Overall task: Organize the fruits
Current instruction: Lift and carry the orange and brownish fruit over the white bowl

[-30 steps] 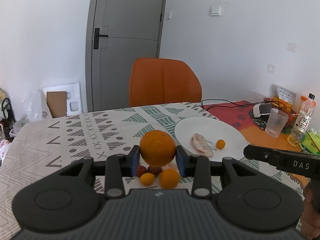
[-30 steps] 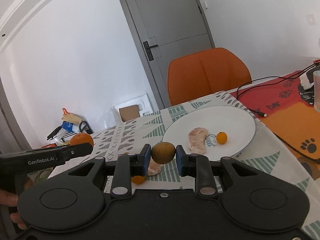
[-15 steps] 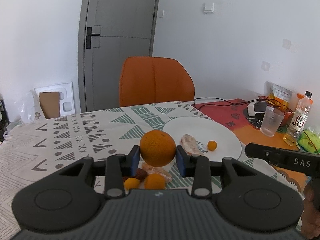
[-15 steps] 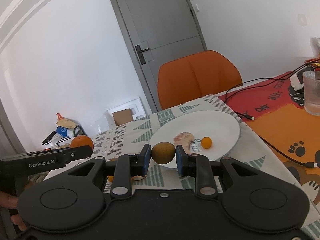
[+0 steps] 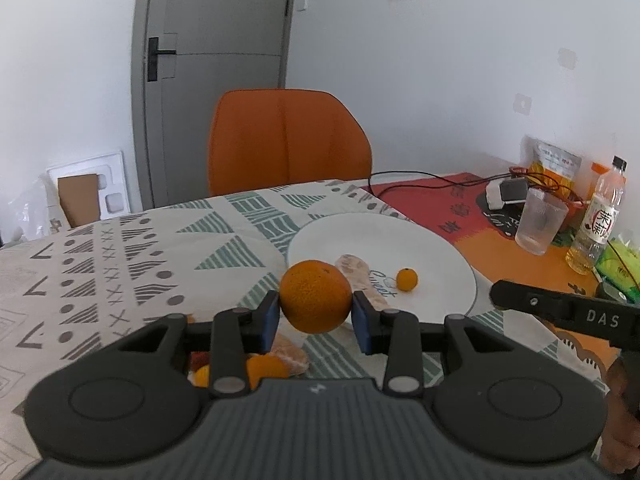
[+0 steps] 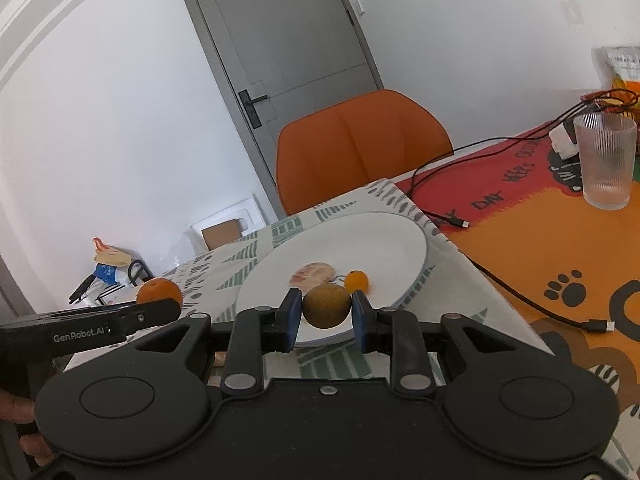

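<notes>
Between both tongs, fruit held above the patterned surface (image 5: 120, 264).

Left tongs (image 5: 315, 320) are clamped on a large orange (image 5: 315, 297); right tongs (image 6: 326, 317) are pinched nearly closed on a small brownish-green fruit (image 6: 326, 306). Just ahead of both lies a white plate (image 5: 440, 264) carrying a peeled fruit segment (image 5: 354, 267) and a tiny orange fruit (image 5: 407, 279). Below and behind the left tongs' pads (image 5: 270, 320), more small fruits (image 5: 264, 366) lie on the cloth.

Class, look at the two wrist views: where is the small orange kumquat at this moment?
The small orange kumquat lies on the white plate, just right of the peeled fruit segment.
</notes>
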The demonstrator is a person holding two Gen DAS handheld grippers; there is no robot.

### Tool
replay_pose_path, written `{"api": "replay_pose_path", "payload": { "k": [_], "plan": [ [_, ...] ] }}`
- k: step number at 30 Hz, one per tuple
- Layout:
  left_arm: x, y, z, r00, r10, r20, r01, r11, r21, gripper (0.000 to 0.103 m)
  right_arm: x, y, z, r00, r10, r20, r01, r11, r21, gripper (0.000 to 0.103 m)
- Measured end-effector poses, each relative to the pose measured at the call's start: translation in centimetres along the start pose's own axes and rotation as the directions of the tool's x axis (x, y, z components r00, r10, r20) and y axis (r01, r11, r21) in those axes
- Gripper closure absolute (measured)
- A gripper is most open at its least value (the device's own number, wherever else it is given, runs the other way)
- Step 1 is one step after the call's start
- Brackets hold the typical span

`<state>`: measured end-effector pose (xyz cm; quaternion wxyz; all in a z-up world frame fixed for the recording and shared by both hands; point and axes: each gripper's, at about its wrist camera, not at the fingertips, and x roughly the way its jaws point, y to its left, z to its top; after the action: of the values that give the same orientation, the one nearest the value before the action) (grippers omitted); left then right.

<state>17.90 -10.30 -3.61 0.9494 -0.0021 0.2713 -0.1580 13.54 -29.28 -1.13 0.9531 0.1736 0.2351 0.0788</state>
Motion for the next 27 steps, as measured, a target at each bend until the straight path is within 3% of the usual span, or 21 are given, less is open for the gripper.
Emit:
{"api": "replay_pose_path", "payload": {
  "k": [17,27],
  "plan": [
    [5.1,-2.5,0.8,0.998,-0.024,-0.056,0.026,0.999,0.034,0.066,2.8,-2.2,0.5,1.0,0.002,-0.021,-0.002,1.0,0.019,0.078],
    [6.5,-2.5,0.8,0.998,0.011,-0.063,-0.009,1.0,0.029,0.066,4.0,-2.2,1.0,1.0,0.005,-0.021,-0.004,1.0,0.016,0.078]
  ]
}}
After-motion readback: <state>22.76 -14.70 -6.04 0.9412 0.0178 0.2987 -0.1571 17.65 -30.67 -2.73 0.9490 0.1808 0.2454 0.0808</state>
